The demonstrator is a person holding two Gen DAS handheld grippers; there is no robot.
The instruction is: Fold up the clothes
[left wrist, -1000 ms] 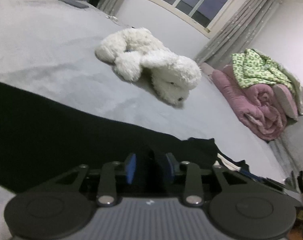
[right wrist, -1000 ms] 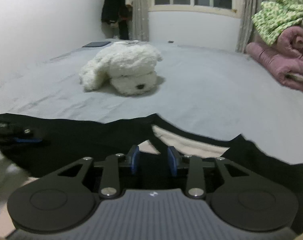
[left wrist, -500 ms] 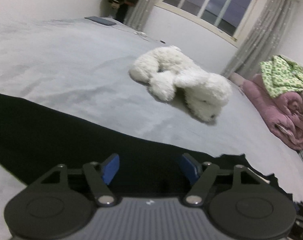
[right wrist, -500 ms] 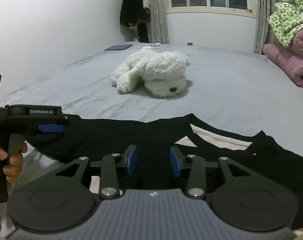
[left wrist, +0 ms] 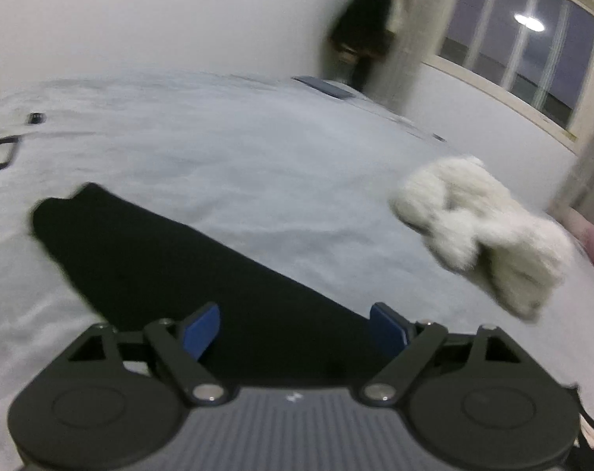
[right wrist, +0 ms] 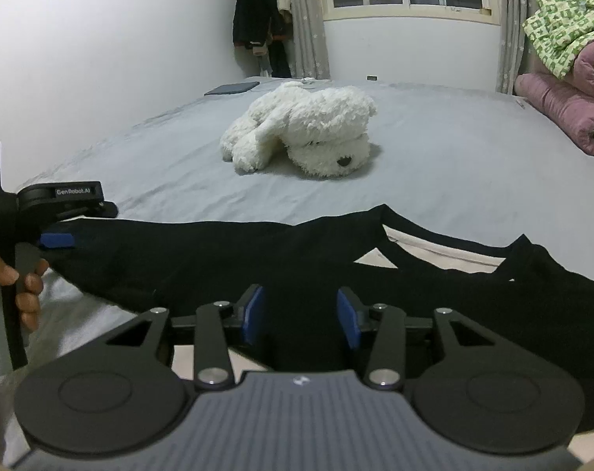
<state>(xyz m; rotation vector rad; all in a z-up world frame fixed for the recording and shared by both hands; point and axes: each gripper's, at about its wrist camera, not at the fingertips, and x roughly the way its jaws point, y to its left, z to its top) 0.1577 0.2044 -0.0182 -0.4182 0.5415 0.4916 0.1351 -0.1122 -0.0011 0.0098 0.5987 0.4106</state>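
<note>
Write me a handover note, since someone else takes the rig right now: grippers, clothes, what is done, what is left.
Left gripper: open, over the black shirt, holding nothing.
Right gripper: open, over the shirt near its collar.
The shirt lies spread across the grey bed sheet; the stuffed dog sits beyond it, apart.
Done: shirt laid out.
Left: probably all the folds; none visible.

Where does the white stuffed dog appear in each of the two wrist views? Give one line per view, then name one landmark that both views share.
Left wrist view: the stuffed dog lies at the right edge, blurred, on the grey bed.
Right wrist view: the stuffed dog lies near the centre, beyond the black shirt.
Shared landmark: the dark coat hanging in the corner beside the window curtain.
</note>
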